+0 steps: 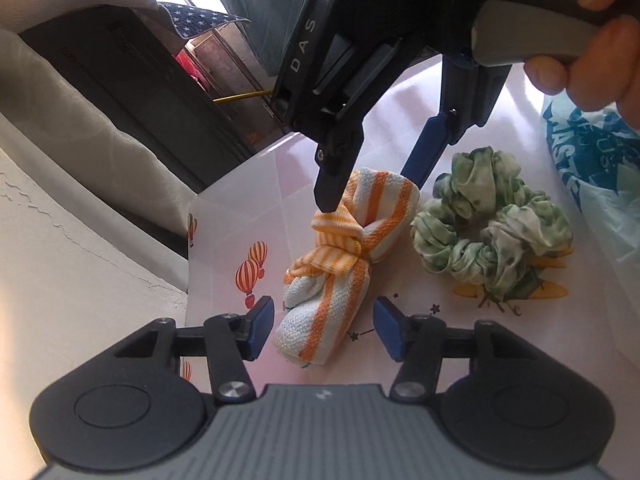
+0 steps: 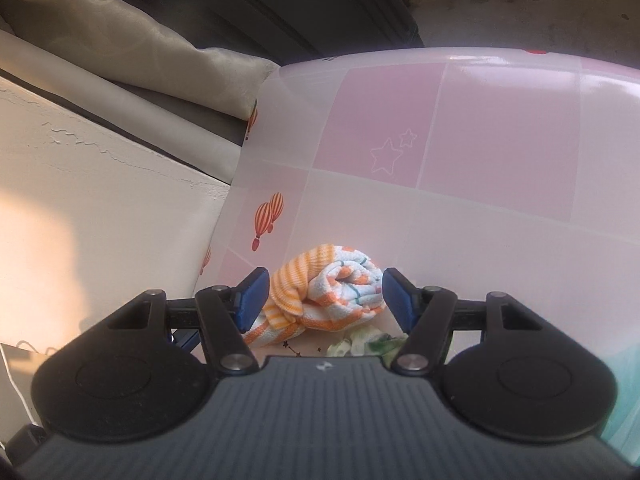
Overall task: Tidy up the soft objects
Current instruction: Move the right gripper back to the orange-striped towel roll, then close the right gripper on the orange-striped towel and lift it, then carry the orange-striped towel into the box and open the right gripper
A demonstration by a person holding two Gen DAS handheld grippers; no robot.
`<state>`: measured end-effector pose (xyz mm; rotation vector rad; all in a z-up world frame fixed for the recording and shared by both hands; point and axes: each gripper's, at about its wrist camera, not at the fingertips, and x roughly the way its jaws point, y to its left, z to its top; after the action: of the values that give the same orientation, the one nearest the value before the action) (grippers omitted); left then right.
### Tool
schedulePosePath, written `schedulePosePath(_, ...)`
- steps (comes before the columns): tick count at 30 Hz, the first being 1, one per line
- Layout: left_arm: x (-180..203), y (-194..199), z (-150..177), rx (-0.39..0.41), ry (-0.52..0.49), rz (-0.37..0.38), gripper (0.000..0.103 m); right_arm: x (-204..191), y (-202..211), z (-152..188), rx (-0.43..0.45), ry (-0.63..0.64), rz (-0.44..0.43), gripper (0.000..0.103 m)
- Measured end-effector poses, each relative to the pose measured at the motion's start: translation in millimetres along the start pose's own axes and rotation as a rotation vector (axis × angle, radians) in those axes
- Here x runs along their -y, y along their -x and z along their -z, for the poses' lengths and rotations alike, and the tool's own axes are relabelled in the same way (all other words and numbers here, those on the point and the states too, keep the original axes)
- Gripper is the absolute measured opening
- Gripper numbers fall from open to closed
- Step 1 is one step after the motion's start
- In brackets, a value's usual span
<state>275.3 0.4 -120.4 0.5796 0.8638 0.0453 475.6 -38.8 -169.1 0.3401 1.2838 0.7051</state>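
Towel roll (image 1: 332,264) first: it's a white and orange striped cloth, rolled up and knotted round its middle, lying on the pink checked tablecloth (image 1: 224,248) with the hot-air balloon prints. Left gripper (image 1: 322,330) is at the near end of it, blue pads either side of the roll with a gap on both sides, so the jaws are partly open and not pressing on anything. Right gripper (image 1: 374,182) comes in from the far end, a hand (image 1: 592,52) wrapped round its handle. In its own wrist view the right gripper (image 2: 322,300) has the other rolled end sitting between its blue pads, close but not squeezed as far as I can see. Green and white tie-dye scrunchie (image 1: 492,220) is just beside the towel. Behind that is a plastic bag (image 1: 592,160) with blue print on it.
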Motion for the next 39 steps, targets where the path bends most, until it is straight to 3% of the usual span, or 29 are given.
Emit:
schedulePosePath(3, -1.2, -7.7, 1.6, -0.024, 0.014, -0.012, 0.044, 2.4, -7.3, 2.9, 0.002, 0.000, -0.009, 0.061)
schedulePosePath(7, -2.5, -6.8, -0.1, -0.012, 0.024, -0.022, 0.034, 4.2, -6.0, 2.7, 0.011, -0.021, 0.003, 0.051)
schedulePosePath(9, -4.1, -5.3, 0.7, -0.012, 0.047, -0.034, 0.029, 4.1, -4.3, 3.5, 0.020, -0.029, 0.006, 0.045)
schedulePosePath(10, -5.3, -4.0, 1.2, -0.010, 0.059, -0.040, 0.027, 3.3, -3.6, 3.5, 0.024, -0.033, 0.015, 0.032)
schedulePosePath(11, -5.7, 2.4, 1.6, -0.005, 0.074, -0.039, 0.027, 3.6, -2.8, 3.8, 0.019, -0.045, 0.013, 0.029)
schedulePosePath(19, -6.3, 52.0, -0.4, 0.078, 0.066, -0.059, 0.025, -13.5, 29.1, 16.4, 0.065, -0.047, -0.010, 0.029)
schedulePosePath(23, -6.5, 101.9, -6.9, 0.165, 0.050, -0.059, 0.025, -27.1, 78.9, 35.2, 0.124, -0.041, -0.037, 0.029)
schedulePosePath(28, 14.2, 165.3, -16.0, 0.304, -0.021, -0.025, 0.025, -19.4, 166.1, 84.4, 0.238, -0.098, -0.073, 0.029)
schedulePosePath(36, 104.6, 255.6, -44.2, 0.521, -0.217, 0.122, 0.025, 38.3, 315.8, 203.7, 0.420, -0.261, -0.046, 0.029)
schedulePosePath(39, 148.5, 279.1, -57.9, 0.577, -0.289, 0.209, 0.025, 68.7, 366.3, 258.2, 0.487, -0.321, -0.010, 0.030)
